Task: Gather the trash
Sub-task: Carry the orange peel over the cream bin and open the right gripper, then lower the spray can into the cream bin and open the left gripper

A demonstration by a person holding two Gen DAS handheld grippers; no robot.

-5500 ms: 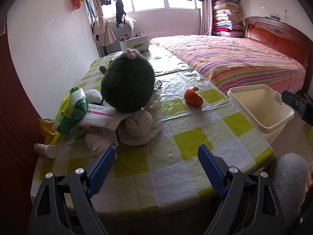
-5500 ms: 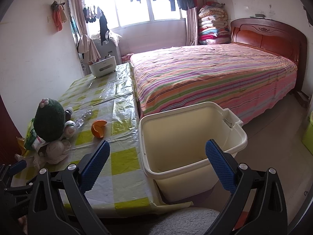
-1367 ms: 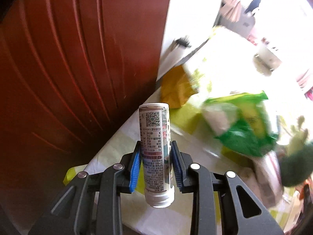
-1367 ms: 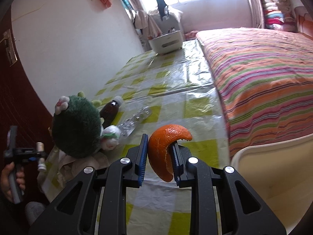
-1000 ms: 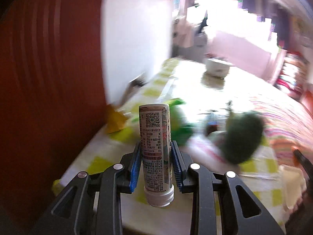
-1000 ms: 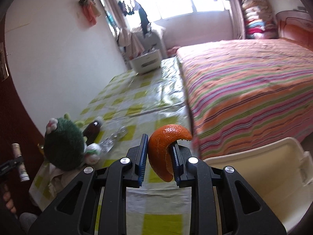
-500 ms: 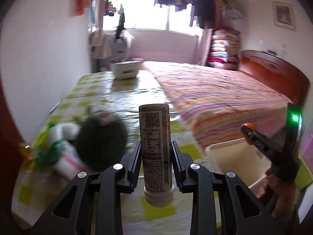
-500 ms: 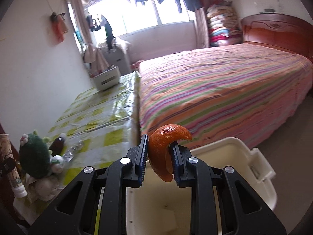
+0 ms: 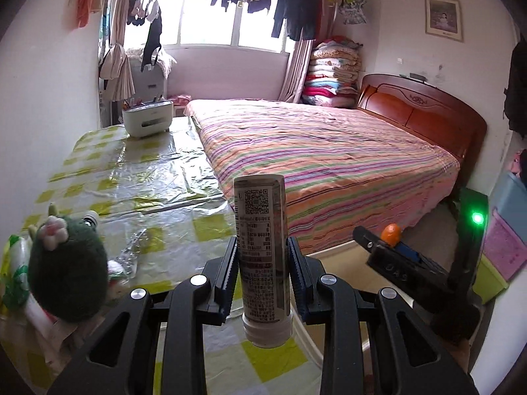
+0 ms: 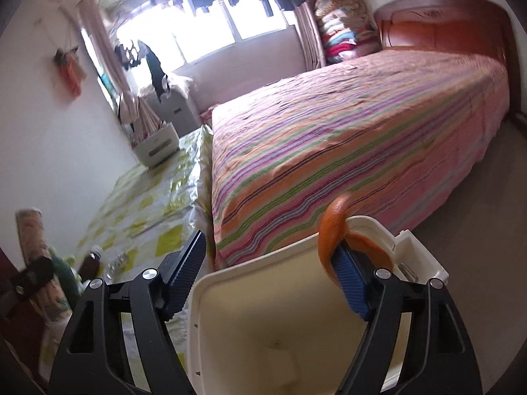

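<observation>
The right claw [image 10: 273,271], clenched on the orange peel [image 10: 331,233] a moment ago, is now opening over the cream bin [image 10: 296,329] with the peel clinging to one pad, while the left claw [image 9: 263,273] grips the tube [image 9: 262,247], likely next.

Both wrist cams look fwd, tilted down; share bed [image 9: 322,151], tablecloth [image 10: 148,210]; right nearer bin [image 10: 263,322].

Bright window [image 9: 210,10] glare – right view motion-blurred – fisheye-dark corners
</observation>
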